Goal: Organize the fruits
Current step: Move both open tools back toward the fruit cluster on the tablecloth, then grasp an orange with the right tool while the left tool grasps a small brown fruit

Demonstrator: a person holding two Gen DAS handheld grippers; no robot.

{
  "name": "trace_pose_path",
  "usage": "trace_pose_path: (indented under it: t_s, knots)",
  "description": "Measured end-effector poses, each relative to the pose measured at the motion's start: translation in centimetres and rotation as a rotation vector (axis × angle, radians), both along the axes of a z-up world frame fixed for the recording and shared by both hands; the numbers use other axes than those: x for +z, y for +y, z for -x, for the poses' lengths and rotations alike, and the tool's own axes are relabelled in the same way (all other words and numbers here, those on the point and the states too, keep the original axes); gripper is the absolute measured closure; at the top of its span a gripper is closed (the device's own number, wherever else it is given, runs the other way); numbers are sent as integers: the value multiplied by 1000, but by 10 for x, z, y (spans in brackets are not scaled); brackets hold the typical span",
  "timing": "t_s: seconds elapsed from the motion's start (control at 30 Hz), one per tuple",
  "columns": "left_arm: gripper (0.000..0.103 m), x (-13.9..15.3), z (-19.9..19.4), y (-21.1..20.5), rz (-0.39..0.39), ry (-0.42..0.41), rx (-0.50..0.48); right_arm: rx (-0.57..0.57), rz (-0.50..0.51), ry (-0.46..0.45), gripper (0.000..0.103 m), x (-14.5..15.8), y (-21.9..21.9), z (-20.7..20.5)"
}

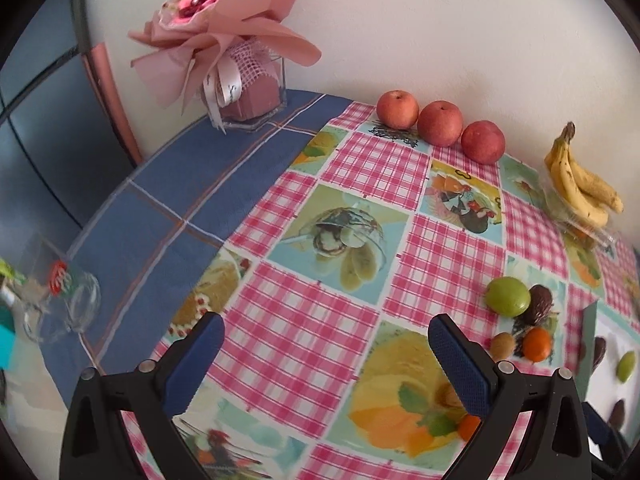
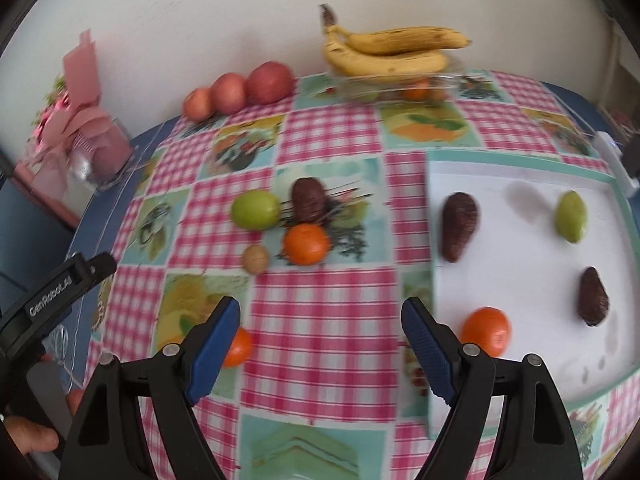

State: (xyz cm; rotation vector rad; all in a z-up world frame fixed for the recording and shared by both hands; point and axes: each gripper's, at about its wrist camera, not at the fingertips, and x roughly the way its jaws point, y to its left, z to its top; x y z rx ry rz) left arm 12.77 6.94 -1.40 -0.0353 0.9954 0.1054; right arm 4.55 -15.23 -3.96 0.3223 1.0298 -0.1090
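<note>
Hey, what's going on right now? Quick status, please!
Left gripper and right gripper both open, empty. Four fruits on the white tray; a loose cluster around a green fruit waits on the tablecloth. Nothing in the way.

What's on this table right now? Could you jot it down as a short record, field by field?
Table cover: pink checked cloth
White tray: two brown fruits, one orange, one green fruit
Loose cluster: green fruit, brown fruit, orange, walnut
By the wall: three apples, bananas on a clear box
Corner: bouquet
Left gripper: open, empty
Right gripper: open, empty
</note>
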Motion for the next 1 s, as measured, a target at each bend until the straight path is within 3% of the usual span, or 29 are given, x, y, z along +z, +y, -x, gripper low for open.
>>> trace_pose_path:
  t_s: [0.1, 0.37, 0.67, 0.73, 0.8, 0.87, 1.0]
  knots:
    - [0, 0, -1, 0, -35, 9, -22, 31, -29, 13, 20, -5, 8, -5]
    - [0, -4, -4, 4, -38, 35, -37, 133, -67, 45, 20, -16, 35, -13]
    - [0, -19, -8, 23, 33, 99, 4, 206, -52, 95, 20, -33, 56, -20]
    - [0, -20, -8, 23, 41, 103, 1, 226, -47, 95, 24, -33, 62, -21]
    - [0, -20, -8, 20, 47, 102, -11, 254, -39, 99, 37, -34, 68, -22]
    - [0, -20, -8, 19, 50, 102, -20, 275, -27, 108, 44, -37, 74, -22]
    - [0, -19, -8, 15, 52, 104, -35, 287, -11, 127, 52, -42, 77, -23]
